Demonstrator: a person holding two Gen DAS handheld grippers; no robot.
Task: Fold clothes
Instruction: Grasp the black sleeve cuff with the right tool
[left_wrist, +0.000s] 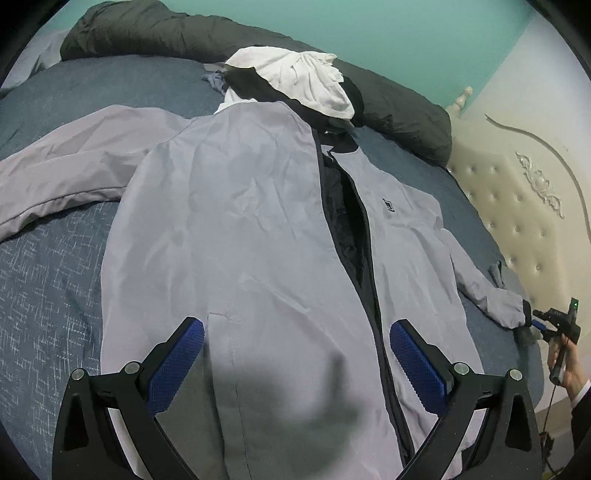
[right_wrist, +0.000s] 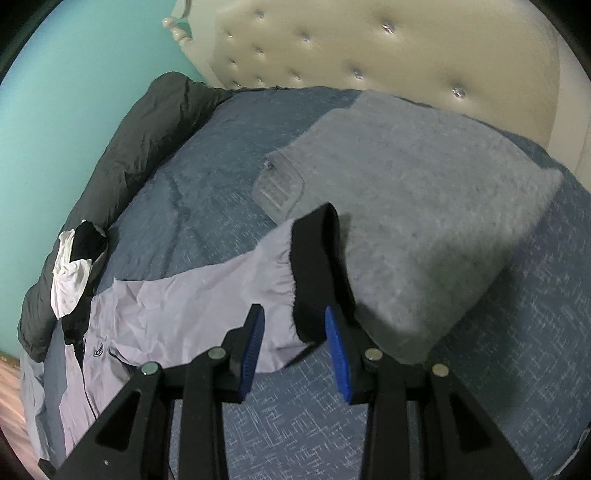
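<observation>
1. Jacket (left_wrist: 236, 229): lies face up, spread across the middle of the bed (left_wrist: 48, 295), zip part open, hood end toward the far edge. One sleeve (right_wrist: 207, 295) is drawn out toward the headboard (right_wrist: 388, 44) side.
2. Right gripper (right_wrist: 295, 332): jaws part closed around the sleeve's black cuff (right_wrist: 317, 266); the right pad touches the cuff edge, but firm clamping cannot be told.
3. Left gripper (left_wrist: 295, 354): jaws wide apart, nothing between them, hovering over the hem.
4. Risks, as judged: the cuff may slip from a shallow edge hold; the sleeve may drag onto the grey pillow (right_wrist: 424, 192) and snag the clear plastic piece (right_wrist: 279, 186); slick cloth may slide and undo a fold.
5. Materials: jacket is thin, smooth, creased lilac-grey shell with dark lining; cuff is matte elastic knit; bed cover is woven blue; pillow is fuzzy; headboard is tufted cream.
</observation>
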